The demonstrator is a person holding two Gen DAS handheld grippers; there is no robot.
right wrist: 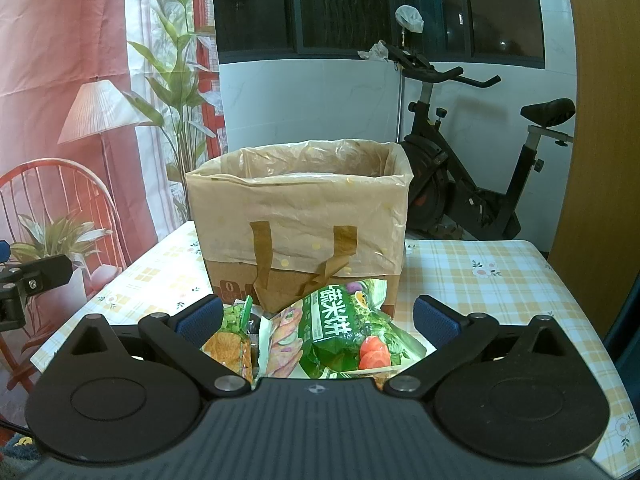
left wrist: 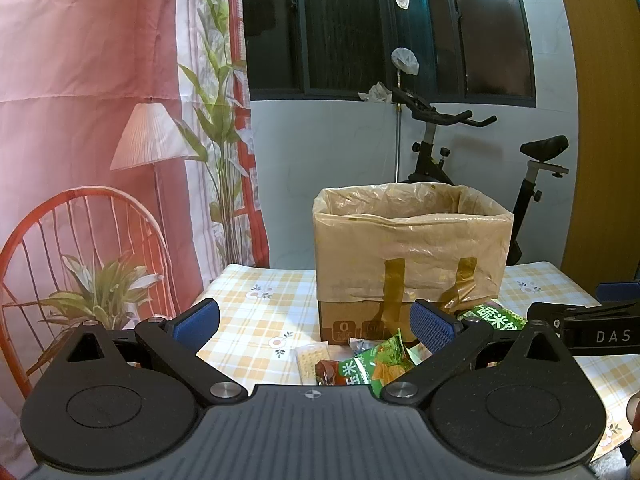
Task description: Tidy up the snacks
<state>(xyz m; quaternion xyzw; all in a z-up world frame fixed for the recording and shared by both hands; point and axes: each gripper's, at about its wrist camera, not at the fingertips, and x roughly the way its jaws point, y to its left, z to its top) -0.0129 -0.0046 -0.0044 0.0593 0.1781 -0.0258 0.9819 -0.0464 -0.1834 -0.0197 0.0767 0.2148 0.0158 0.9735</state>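
Hovering spread and empty before the lined box (right wrist: 300,216), the right hand-held gripper (right wrist: 318,322) should pinch the green packet (right wrist: 344,332) at its edge; the left hand-held gripper (left wrist: 314,320) is likewise spread.

green snack bag (right wrist: 348,332); yellow-checked tablecloth (right wrist: 480,280)

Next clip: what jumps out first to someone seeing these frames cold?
A cardboard box lined with a plastic bag stands open in the middle of the checked table. Snack packets are heaped against its near side, the green rice-cracker bag on top. Both claws, left and right, are open and empty.
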